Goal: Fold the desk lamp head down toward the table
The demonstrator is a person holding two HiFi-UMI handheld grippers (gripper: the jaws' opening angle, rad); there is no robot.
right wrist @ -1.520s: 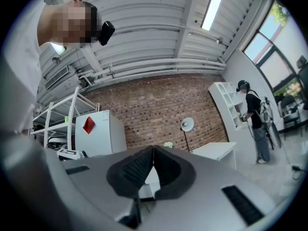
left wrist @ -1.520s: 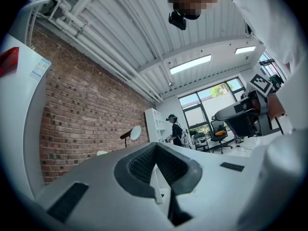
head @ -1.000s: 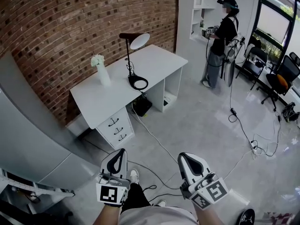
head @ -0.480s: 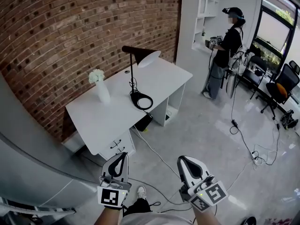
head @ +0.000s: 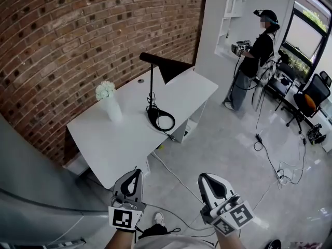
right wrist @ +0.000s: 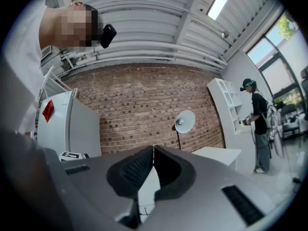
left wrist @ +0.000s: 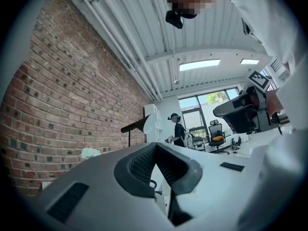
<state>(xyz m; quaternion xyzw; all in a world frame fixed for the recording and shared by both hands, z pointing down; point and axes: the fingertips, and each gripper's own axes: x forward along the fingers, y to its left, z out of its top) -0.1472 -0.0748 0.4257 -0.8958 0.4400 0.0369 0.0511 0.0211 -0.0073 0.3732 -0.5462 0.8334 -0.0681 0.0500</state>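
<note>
A black desk lamp (head: pixel 152 90) stands upright on the white desk (head: pixel 119 144), its cone head (head: pixel 174 69) held high and its round base (head: pixel 162 121) ringed by coiled cord. Both grippers hang over the floor short of the desk's near edge, well apart from the lamp. My left gripper (head: pixel 135 173) is shut with nothing in it, and so is my right gripper (head: pixel 207 176). The left gripper view shows the lamp (left wrist: pixel 137 125) far beyond the closed tips (left wrist: pixel 155 144). In the right gripper view the lamp head (right wrist: pixel 185 121) shows beyond the closed tips (right wrist: pixel 153 147).
A white vase of flowers (head: pixel 109 101) stands on the desk left of the lamp. A brick wall (head: pixel 78 30) backs the desk. A person (head: pixel 257 56) stands by white shelves (head: pixel 228 9) at the right. Cables (head: pixel 270 149) trail over the floor; a grey cabinet (head: pixel 31 191) is at left.
The desk and lamp have come nearer and lower in the head view as I moved toward them. Both grippers stay shut and empty, carried forward together.
</note>
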